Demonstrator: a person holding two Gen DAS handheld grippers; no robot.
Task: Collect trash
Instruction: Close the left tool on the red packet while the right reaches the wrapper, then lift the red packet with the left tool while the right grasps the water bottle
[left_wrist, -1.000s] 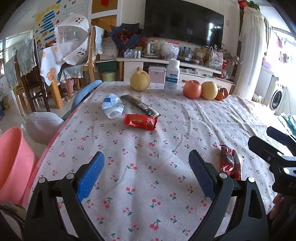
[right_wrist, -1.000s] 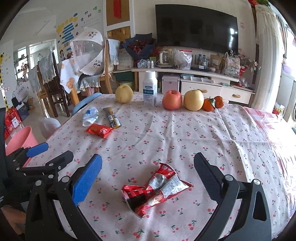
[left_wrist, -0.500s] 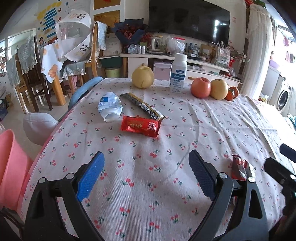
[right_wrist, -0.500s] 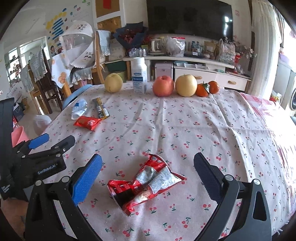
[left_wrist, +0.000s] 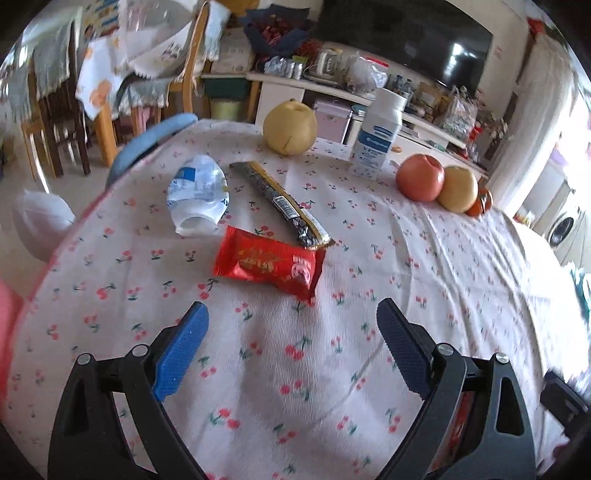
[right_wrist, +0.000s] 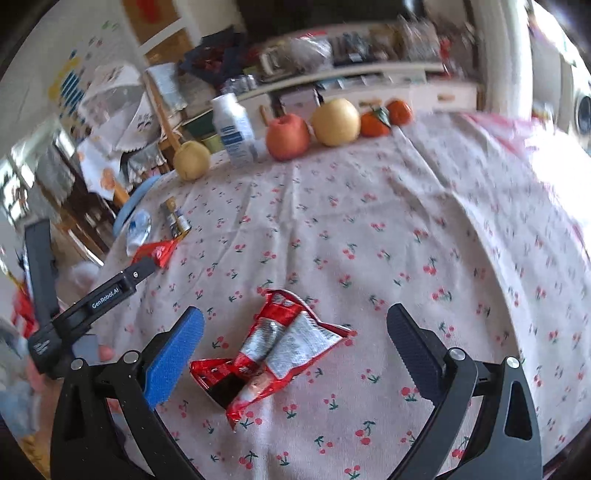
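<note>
Both grippers' fingers are spread apart: left gripper (left_wrist: 291, 354) near a red wrapper (left_wrist: 268, 262), right gripper (right_wrist: 295, 354) around a torn wrapper (right_wrist: 269, 350).

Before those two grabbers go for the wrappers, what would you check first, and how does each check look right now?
1. Left hand-held gripper open: ok.
2. Right hand-held gripper open: ok.
3. Torn red wrapper lies between the right fingers: ok.
4. Red snack packet is ahead of the left fingers, not yet between them: not ok.
5. Apple and white bottle stand clear of both wrappers: ok.
6. Somewhere to drop the trash: cannot tell.
</note>
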